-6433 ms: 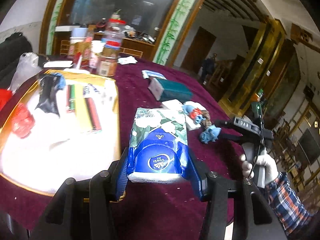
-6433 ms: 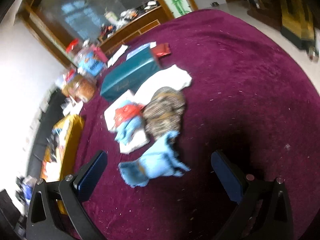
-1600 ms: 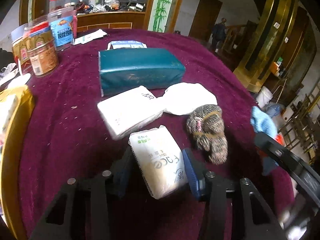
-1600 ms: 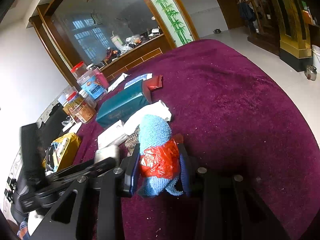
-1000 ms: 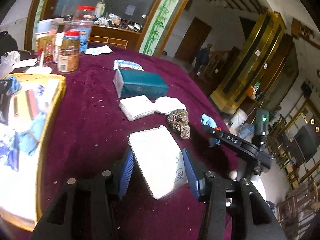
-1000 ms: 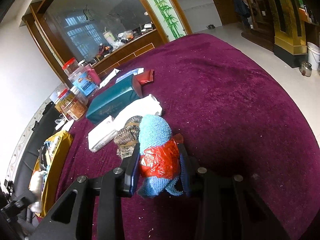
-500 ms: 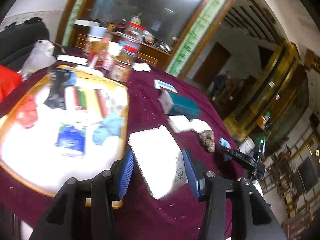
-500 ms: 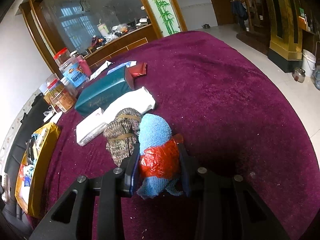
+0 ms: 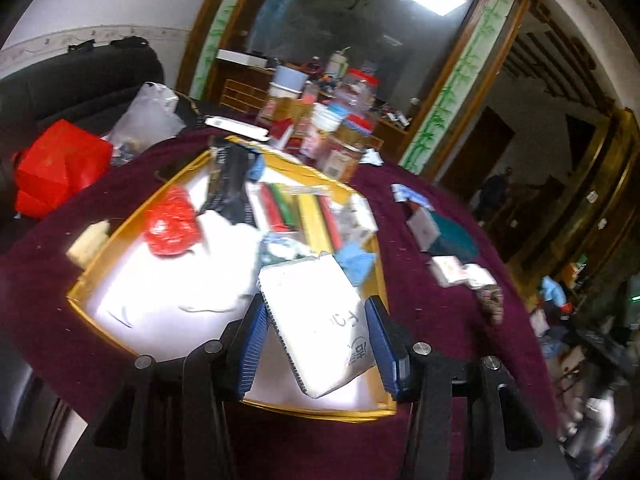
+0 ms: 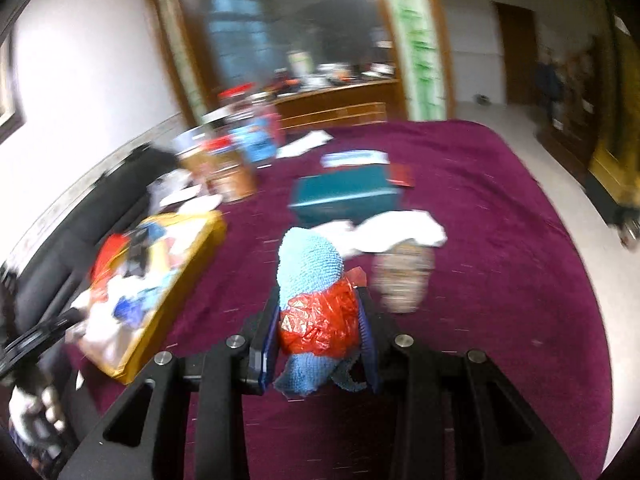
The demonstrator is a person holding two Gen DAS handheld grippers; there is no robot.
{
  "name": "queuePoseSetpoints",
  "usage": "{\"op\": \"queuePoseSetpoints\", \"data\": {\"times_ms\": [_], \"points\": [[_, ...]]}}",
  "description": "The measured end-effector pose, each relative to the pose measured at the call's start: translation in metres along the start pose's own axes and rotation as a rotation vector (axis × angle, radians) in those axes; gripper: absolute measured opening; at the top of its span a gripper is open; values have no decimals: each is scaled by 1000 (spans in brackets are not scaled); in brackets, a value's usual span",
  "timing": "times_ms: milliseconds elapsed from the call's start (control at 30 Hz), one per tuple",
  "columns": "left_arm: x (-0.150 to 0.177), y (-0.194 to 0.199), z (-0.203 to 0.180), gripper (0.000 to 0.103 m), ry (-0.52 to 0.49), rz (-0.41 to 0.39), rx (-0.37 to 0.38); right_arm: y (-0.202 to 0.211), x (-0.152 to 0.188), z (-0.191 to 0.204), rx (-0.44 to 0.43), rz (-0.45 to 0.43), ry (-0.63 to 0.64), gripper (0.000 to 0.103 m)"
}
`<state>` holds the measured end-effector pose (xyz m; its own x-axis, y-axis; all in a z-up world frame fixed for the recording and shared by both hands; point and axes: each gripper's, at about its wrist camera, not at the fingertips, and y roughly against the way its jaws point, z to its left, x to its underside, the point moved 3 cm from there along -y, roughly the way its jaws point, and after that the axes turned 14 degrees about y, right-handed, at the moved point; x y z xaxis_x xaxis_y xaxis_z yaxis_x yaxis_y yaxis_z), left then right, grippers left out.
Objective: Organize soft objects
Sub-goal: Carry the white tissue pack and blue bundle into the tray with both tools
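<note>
The left gripper (image 9: pixel 316 332) has its fingers clamped on a white tissue pack (image 9: pixel 320 320) at lower centre, over the near edge of the gold-rimmed tray (image 9: pixel 100 256). The right gripper (image 10: pixel 316 336) has its fingers squeezing a blue cloth roll with a red wrap (image 10: pixel 316 304), above the maroon desk (image 10: pixel 500 240), tray at left.

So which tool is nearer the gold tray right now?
Left. The left tool, gripping a white tissue pack, hangs right over the gold tray. The right tool, clamped on a blue cloth bundle, is off to the tray's side above the tablecloth.
</note>
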<state>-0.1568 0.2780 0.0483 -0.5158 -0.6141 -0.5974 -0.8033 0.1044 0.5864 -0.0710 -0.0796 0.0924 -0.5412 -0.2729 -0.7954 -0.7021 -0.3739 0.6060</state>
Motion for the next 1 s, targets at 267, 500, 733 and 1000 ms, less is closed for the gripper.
{"op": "queuePoseSetpoints", "data": {"times_ms": [267,500,733,1000], "points": [[-17,-17,34,69,42,16,-106,-47,-22,125,-220,70,149,34],[-33,36,70,79,194,-88,-5,-81,-23,213,-324,159,294,34],[-40,64,96,82,241,-150,14,-108,-12,275,-457,255,333,34],[-43,67,120,85,269,-159,-6,-139,3,310,-401,358,418,34]]}}
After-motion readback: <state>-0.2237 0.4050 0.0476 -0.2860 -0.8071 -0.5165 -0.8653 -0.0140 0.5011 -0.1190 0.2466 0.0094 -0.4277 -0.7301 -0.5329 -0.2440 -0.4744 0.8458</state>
